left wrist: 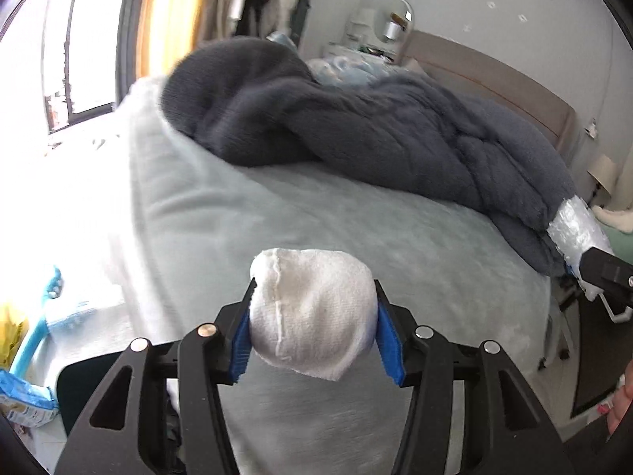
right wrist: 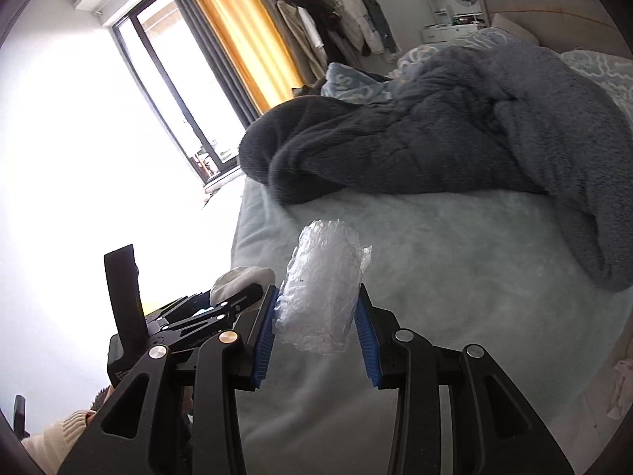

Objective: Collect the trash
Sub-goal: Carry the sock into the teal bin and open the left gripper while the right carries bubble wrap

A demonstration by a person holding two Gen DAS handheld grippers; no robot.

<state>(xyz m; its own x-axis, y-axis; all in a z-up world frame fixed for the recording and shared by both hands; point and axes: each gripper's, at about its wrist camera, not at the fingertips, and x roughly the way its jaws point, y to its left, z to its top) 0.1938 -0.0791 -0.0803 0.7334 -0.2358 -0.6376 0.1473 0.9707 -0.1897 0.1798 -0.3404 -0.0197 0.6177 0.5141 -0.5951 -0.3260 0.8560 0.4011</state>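
Note:
My left gripper [left wrist: 312,316] is shut on a white balled-up sock [left wrist: 308,308] and holds it above the pale green bed [left wrist: 316,213]. My right gripper [right wrist: 316,316] is shut on a crumpled clear plastic wrapper [right wrist: 322,297], also held over the bed [right wrist: 455,257]. In the left wrist view the right gripper and its plastic wrapper [left wrist: 577,229] show at the far right edge. In the right wrist view the left gripper with the sock [right wrist: 241,277] shows at lower left.
A dark grey fluffy blanket [left wrist: 356,118] lies bunched across the far half of the bed. A window [right wrist: 174,91] with an orange curtain [right wrist: 237,27] is at the left. A blue packet [left wrist: 23,399] and blue-handled tool [left wrist: 35,332] lie on the floor at left.

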